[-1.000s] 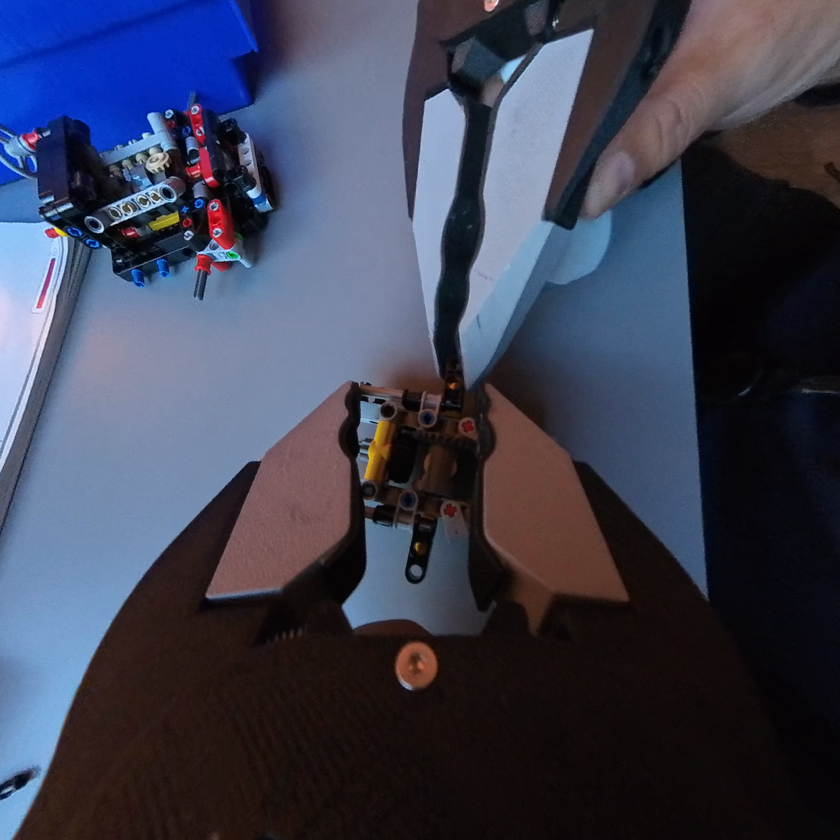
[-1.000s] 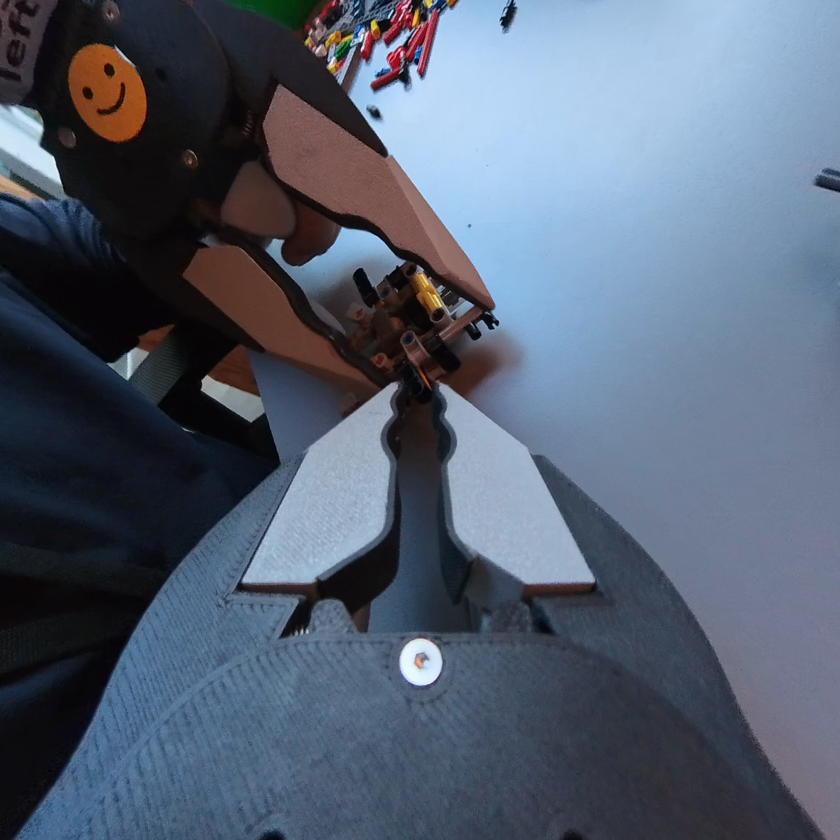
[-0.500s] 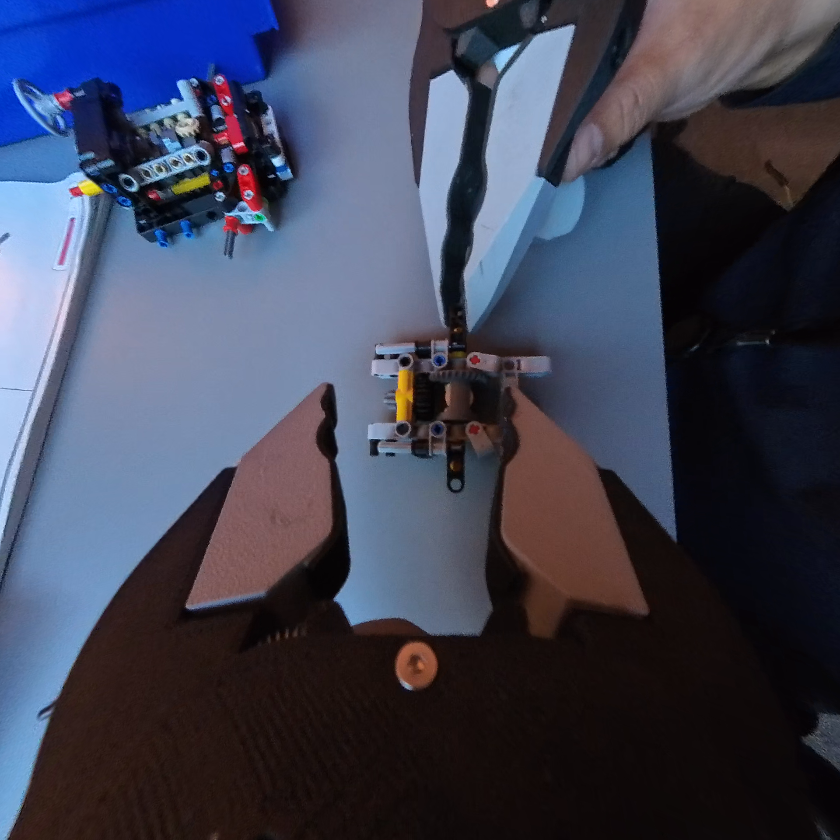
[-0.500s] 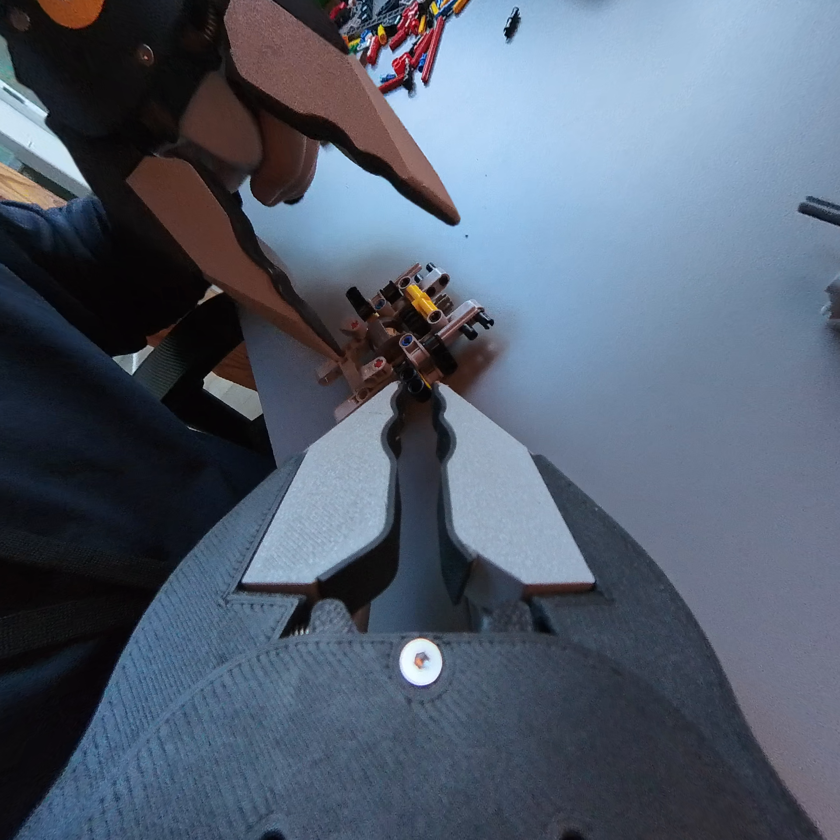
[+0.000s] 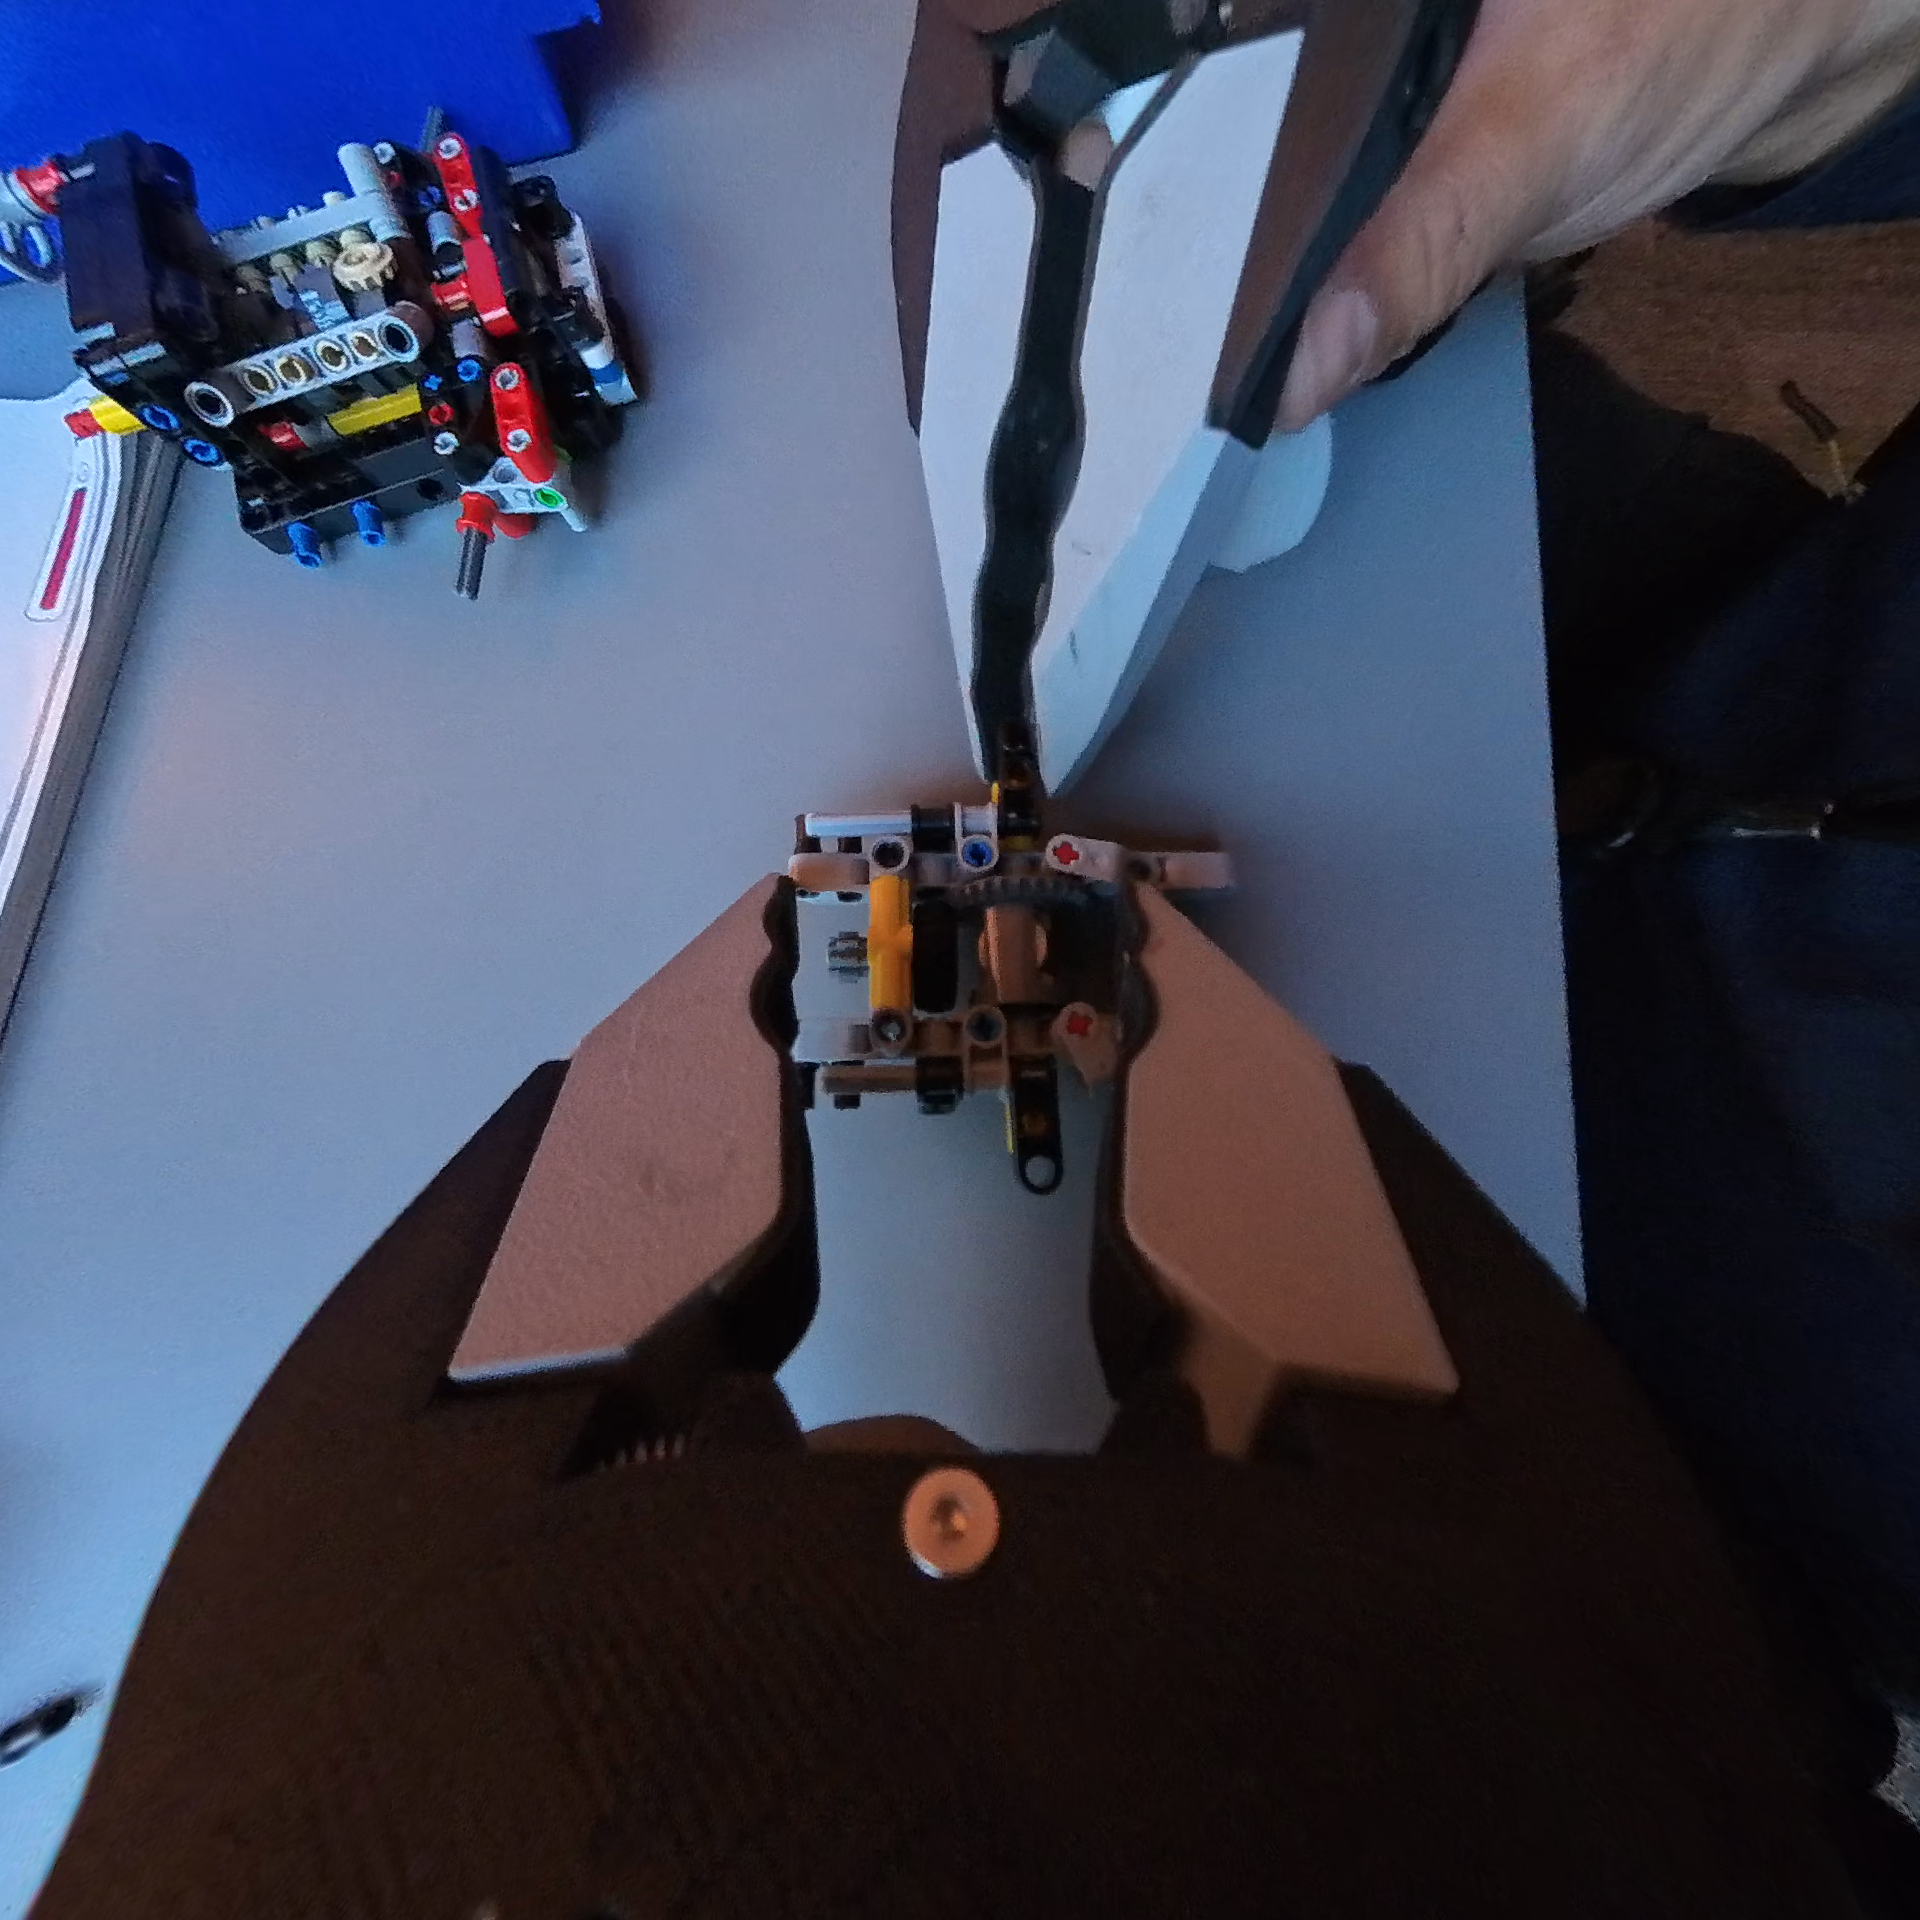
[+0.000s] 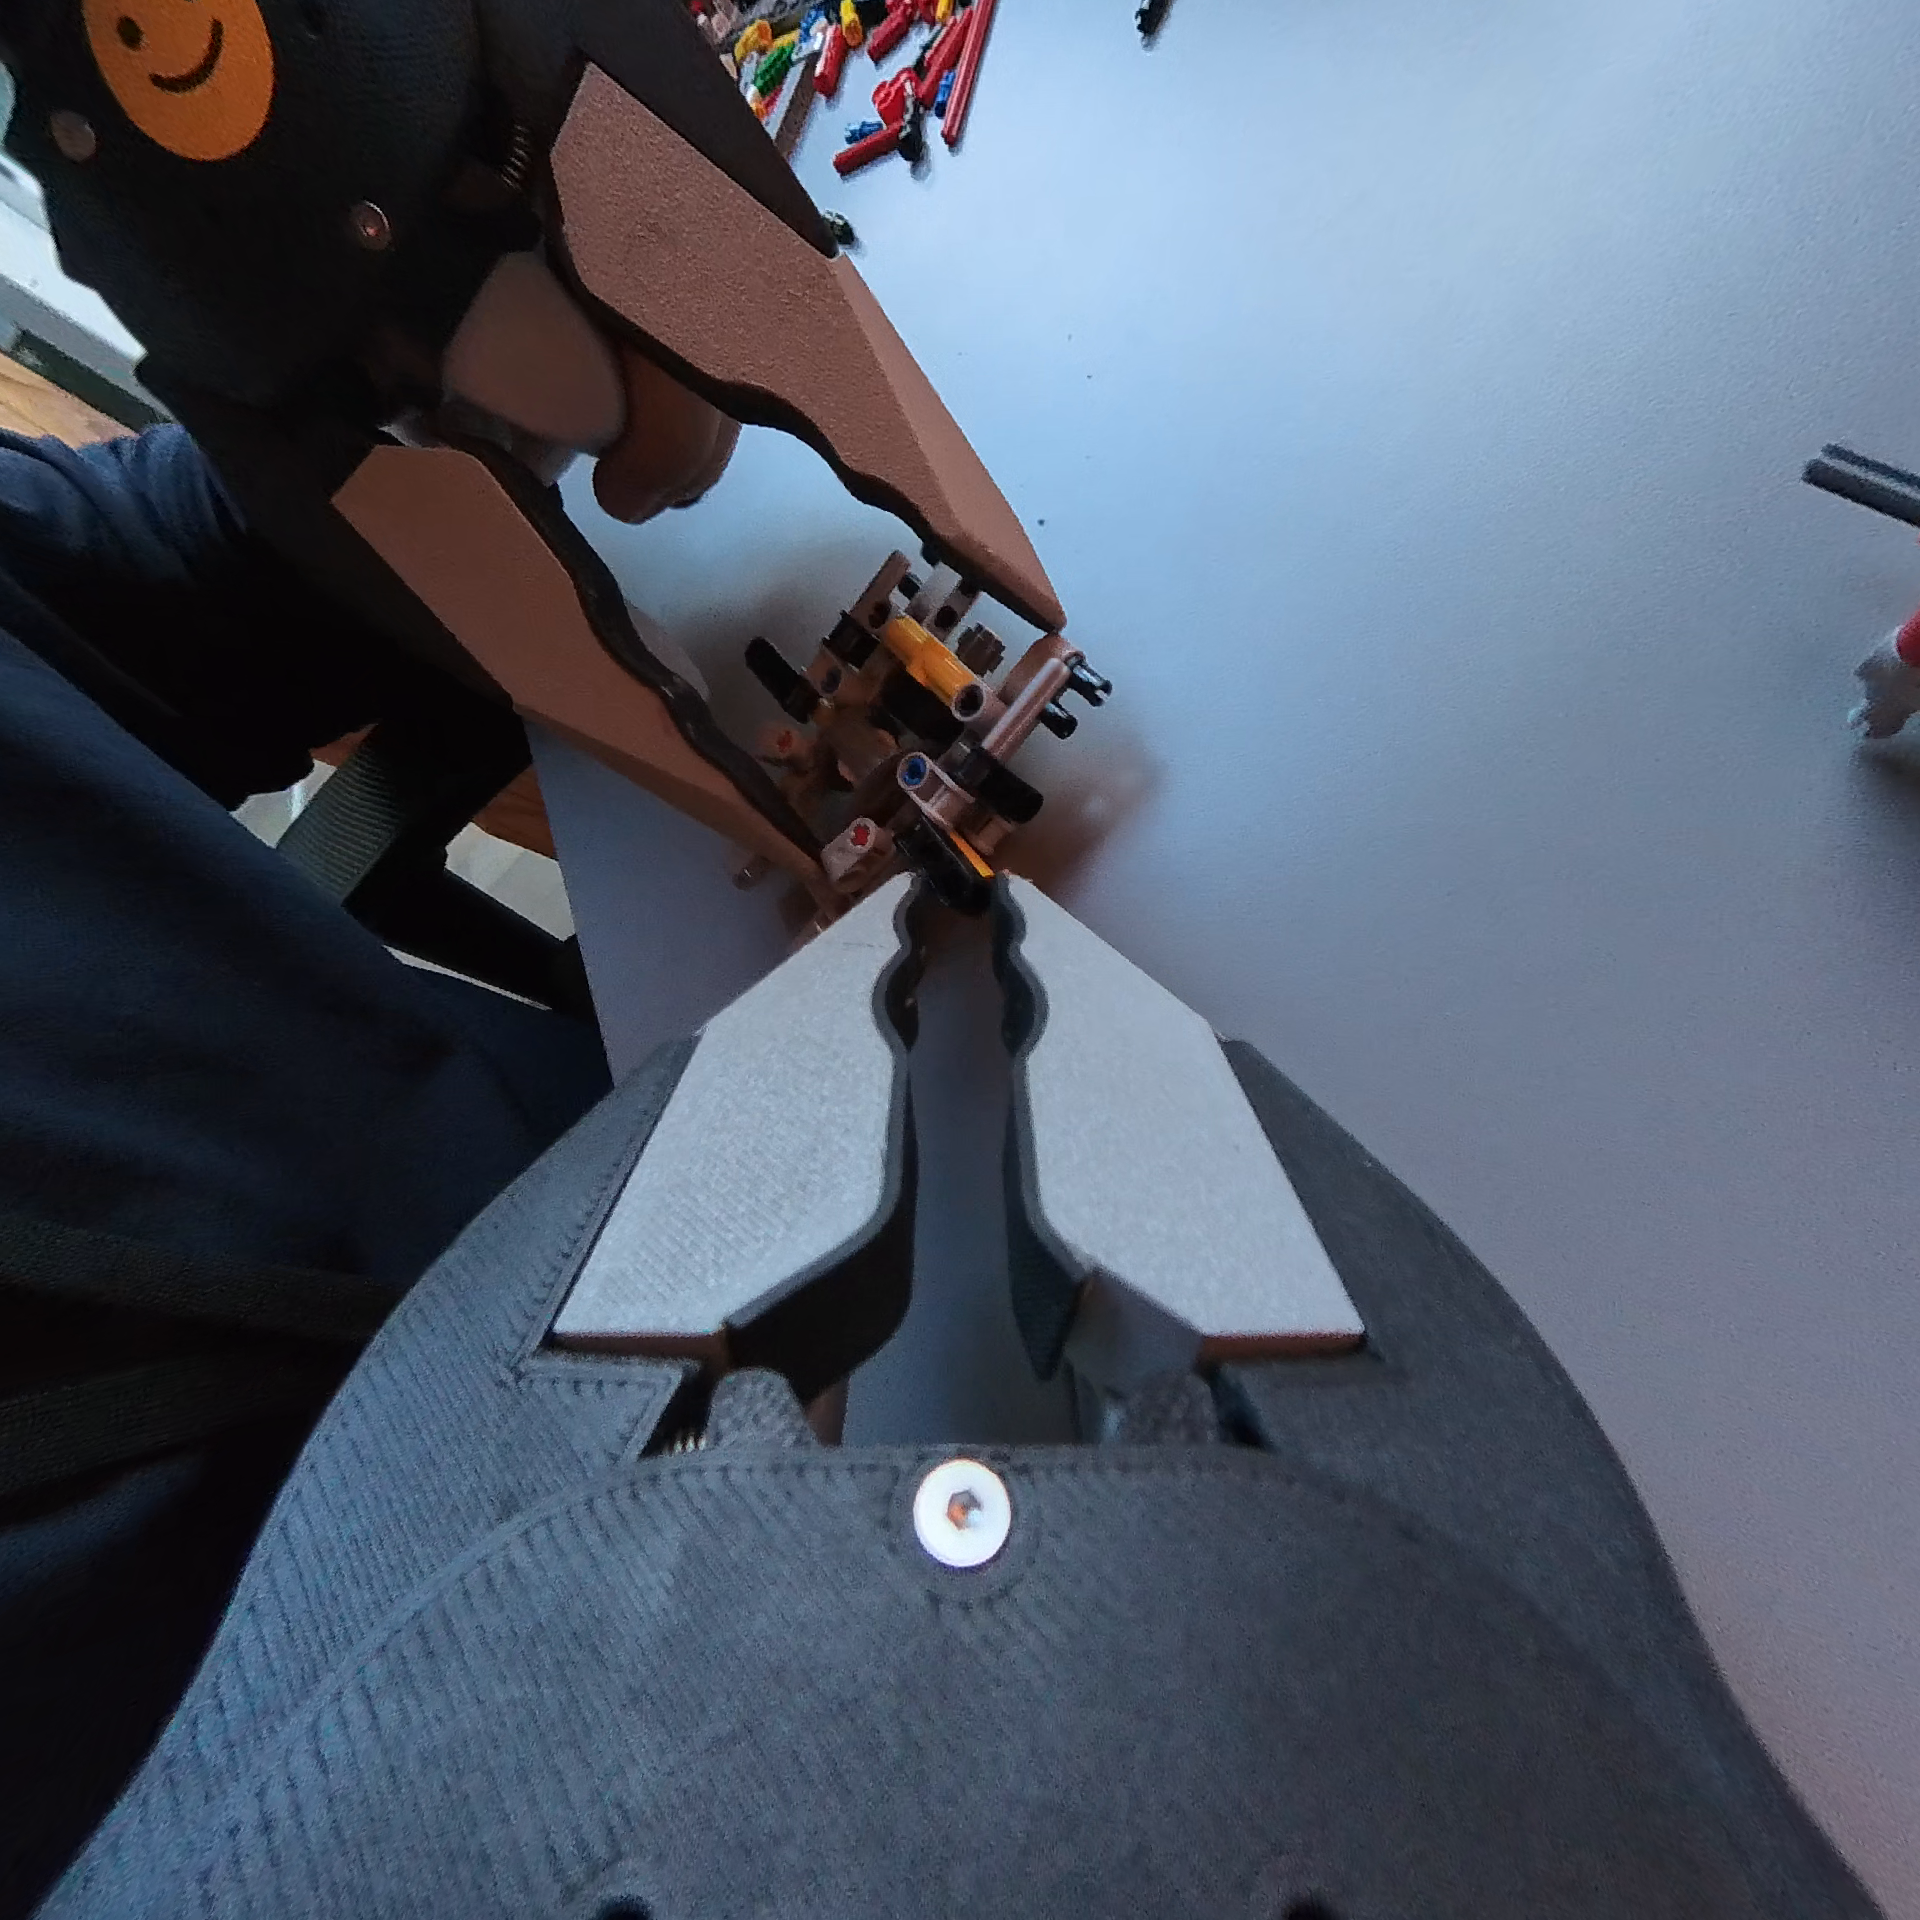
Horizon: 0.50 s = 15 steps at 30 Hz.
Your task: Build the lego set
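Observation:
A small brick-built gear assembly (image 5: pixel 888 935) of tan, grey, black and yellow parts lies on the grey table (image 5: pixel 520 831) near its edge. My left gripper (image 5: pixel 956 914) is shut on it, one brown pad against its white left side and the other against its dark right side. The right wrist view shows the same grasp of the left gripper (image 6: pixel 935 748) from the side. My right gripper (image 6: pixel 956 899) is shut on a thin black beam (image 6: pixel 951 868) that sticks out of the assembly's far end. In the left wrist view the right gripper (image 5: pixel 1013 753) comes in from above.
A larger black, red and grey brick model (image 5: pixel 343 343) stands at the back left by a blue box (image 5: pixel 260 73) and a white booklet (image 5: pixel 52 520). Loose coloured pieces (image 6: pixel 883 73) lie far off. The table edge (image 5: pixel 1548 935) runs just right of the assembly. A hand (image 5: pixel 1558 156) holds the right gripper. Both grippers' tips are close together, under 4 cm apart.
My left gripper let go of the assembly and drew back with wide jaws, then moved in again and closed on it at a wider spot. My right gripper kept hold of the black beam.

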Tool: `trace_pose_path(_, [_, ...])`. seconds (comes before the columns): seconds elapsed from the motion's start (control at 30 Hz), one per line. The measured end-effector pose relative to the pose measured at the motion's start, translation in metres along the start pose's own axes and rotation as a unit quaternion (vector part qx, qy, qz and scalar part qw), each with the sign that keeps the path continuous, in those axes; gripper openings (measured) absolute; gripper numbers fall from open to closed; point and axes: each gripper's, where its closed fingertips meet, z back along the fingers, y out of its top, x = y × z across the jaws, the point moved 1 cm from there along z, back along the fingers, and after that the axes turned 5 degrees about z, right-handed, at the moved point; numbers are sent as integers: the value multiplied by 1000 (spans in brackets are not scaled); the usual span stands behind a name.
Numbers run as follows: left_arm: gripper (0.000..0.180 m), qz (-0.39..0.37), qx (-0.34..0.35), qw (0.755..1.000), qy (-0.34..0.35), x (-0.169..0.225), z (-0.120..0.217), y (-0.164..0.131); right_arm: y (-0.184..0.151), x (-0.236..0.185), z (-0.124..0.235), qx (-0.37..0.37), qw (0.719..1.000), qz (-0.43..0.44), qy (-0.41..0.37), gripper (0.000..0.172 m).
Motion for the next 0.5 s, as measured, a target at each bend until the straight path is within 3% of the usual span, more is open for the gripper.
trace_pose_path(0.1, [58, -2, 7, 1000, 3, 1, -2, 2, -3, 1, -1, -12, 1000, 4, -5, 9])
trace_pose_path(0.17, [49, -4, 30, 1000, -5, 6, -5, 7, -5, -5, -6, -27, 999, 16, 8, 7])
trace_pose_path(0.3, [57, -17, 13, 1000, 0, 5, -8, 2, 1, -4, -7, -13, 999, 33, -6, 6])
trace_pose_path(0.5, [62, -2, 6, 1000, -5, -6, 17, -6, 4, -4, -4, 0, 1000, 7, 19, 7])
